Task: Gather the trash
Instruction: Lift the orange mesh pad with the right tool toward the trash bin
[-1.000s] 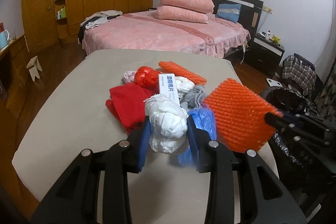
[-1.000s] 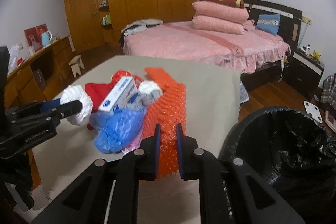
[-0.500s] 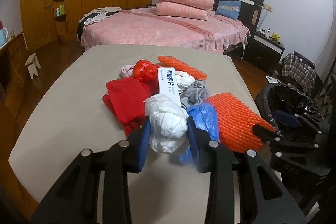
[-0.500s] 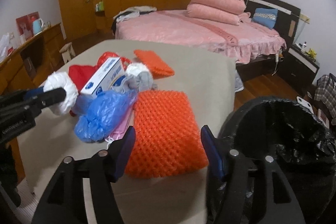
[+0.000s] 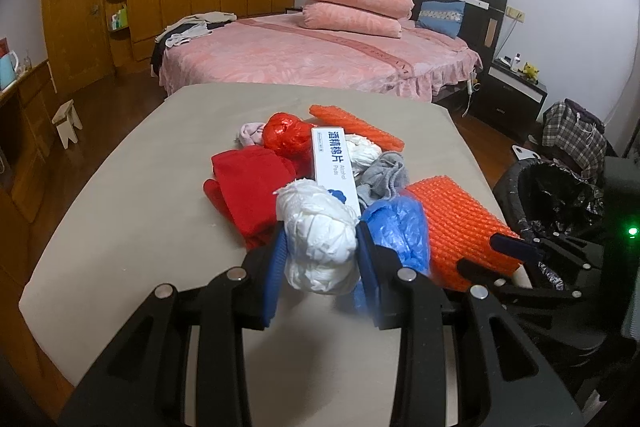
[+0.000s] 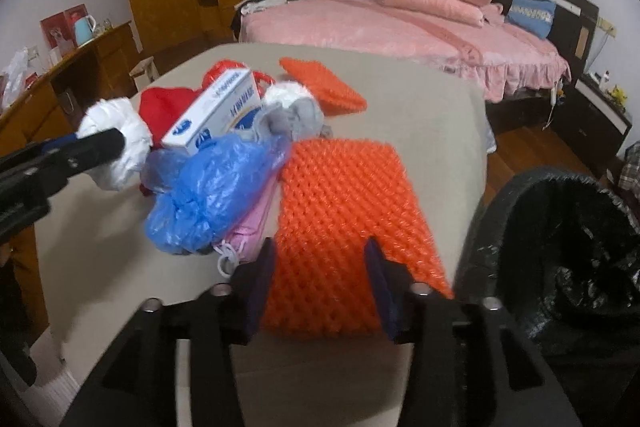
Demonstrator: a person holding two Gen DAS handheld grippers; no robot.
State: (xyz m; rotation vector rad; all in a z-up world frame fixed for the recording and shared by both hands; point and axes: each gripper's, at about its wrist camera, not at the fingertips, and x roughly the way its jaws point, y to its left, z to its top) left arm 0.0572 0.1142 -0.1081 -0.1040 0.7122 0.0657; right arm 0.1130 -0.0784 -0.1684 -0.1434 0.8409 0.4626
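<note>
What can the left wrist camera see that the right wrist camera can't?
Only the left wrist view shows the small white stool on the floor and the pale pink cloth behind the pile. Only the right wrist view shows the pink face mask tucked under the blue plastic bag. Both show the white plastic wad clamped in the left gripper, the big orange mesh sheet and the black bin.

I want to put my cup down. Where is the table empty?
Bare table lies left of the red cloth, and beyond the small orange mat toward the bed. The middle pile and the bin-side edge are crowded.
</note>
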